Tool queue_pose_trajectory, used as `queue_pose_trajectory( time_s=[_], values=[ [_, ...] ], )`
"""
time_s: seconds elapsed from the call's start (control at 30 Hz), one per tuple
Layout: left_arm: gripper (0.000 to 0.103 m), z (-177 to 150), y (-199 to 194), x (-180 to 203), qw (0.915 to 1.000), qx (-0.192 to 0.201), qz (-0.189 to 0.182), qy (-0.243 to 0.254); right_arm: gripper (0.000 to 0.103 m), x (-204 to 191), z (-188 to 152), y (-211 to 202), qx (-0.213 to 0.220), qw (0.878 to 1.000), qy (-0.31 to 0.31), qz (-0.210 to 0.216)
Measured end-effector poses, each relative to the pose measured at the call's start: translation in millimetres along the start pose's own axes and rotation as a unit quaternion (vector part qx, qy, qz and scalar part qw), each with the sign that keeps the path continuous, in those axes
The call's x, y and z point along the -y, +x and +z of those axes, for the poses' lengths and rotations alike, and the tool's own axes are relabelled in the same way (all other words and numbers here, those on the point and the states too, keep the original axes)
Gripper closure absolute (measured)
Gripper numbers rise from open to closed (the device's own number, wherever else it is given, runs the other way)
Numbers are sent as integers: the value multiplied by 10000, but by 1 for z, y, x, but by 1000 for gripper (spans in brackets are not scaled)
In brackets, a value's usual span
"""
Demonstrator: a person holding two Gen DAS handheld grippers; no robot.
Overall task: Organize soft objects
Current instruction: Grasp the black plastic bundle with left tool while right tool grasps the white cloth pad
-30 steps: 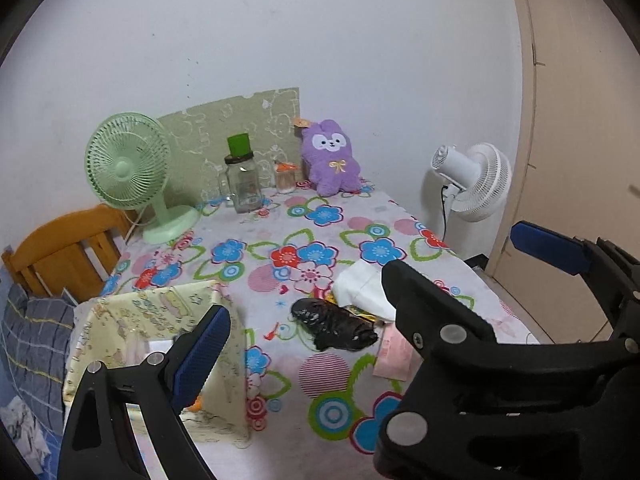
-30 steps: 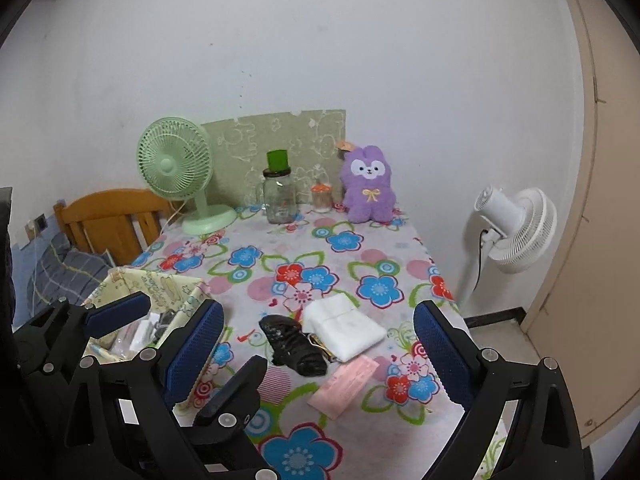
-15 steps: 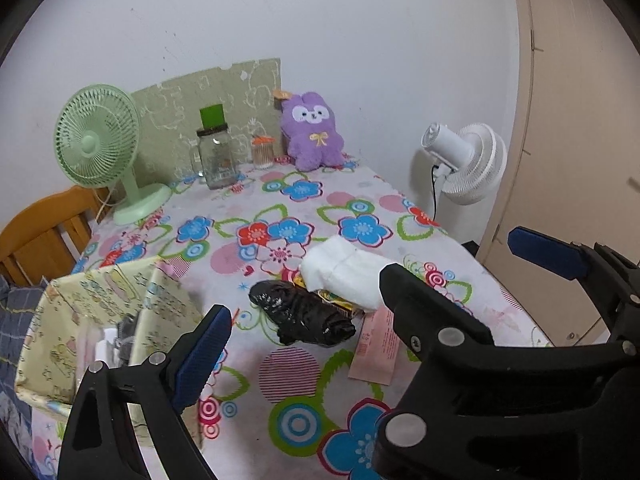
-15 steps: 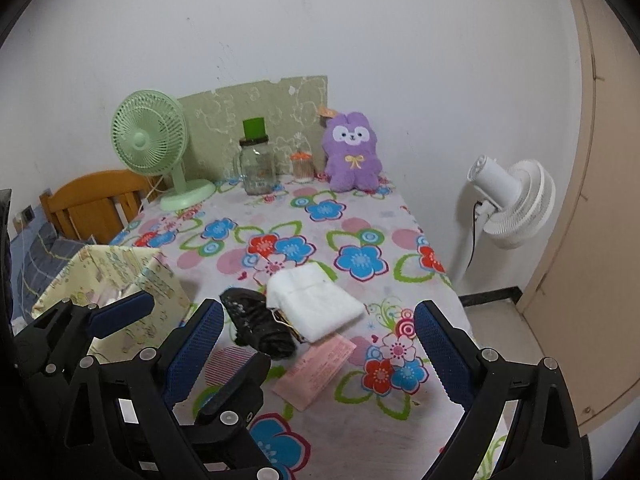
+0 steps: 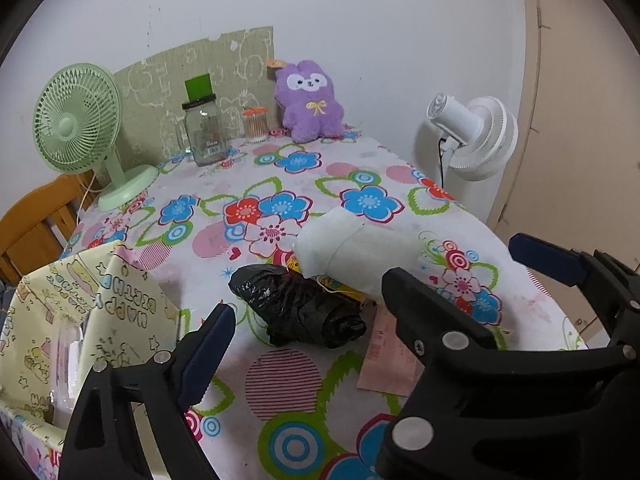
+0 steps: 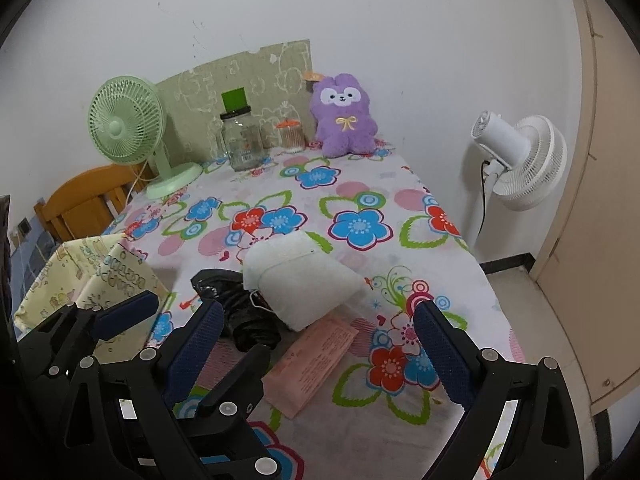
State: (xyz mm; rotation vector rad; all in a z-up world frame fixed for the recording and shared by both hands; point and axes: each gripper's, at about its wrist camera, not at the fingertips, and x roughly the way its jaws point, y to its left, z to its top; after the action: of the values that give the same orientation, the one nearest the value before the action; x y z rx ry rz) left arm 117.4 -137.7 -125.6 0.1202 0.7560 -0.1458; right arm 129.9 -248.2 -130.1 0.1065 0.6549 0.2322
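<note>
A folded white cloth [image 5: 356, 254] [image 6: 298, 280] lies mid-table on the flowered tablecloth, over a yellow packet [image 5: 340, 286]. A crumpled black plastic bag [image 5: 300, 308] [image 6: 236, 312] lies just left of it. A flat pink packet [image 5: 390, 360] [image 6: 314, 364] lies in front. A yellow patterned box [image 5: 72, 320] [image 6: 86, 276] stands open at the table's left edge. My left gripper [image 5: 372, 292] is open and empty above the black bag and cloth. My right gripper [image 6: 318, 348] is open and empty above the pink packet.
At the back stand a green fan [image 5: 80, 128], a glass jar [image 5: 204, 132], a small jar with an orange lid [image 5: 256, 124] and a purple plush [image 5: 312, 100]. A white fan [image 6: 520, 160] stands on the floor right of the table. A wooden chair [image 6: 88, 200] is at left.
Both grippers have moved forward and down toward the pile of soft things, which now looks larger and nearer. Both stay open and empty.
</note>
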Motion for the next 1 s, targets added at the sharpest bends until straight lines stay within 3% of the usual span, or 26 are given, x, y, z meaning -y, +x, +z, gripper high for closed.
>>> queue_pose_trajectory(
  time_s=[0.43,1.0],
  values=[
    [11,12,35,-15,9991,-241,276,-231,6,3,16,40,-226,9996,-170,66],
    [11,13,74,-36,9945,-752,253,-681,6,-7,28,94,-616,9964,-458,347]
  ],
)
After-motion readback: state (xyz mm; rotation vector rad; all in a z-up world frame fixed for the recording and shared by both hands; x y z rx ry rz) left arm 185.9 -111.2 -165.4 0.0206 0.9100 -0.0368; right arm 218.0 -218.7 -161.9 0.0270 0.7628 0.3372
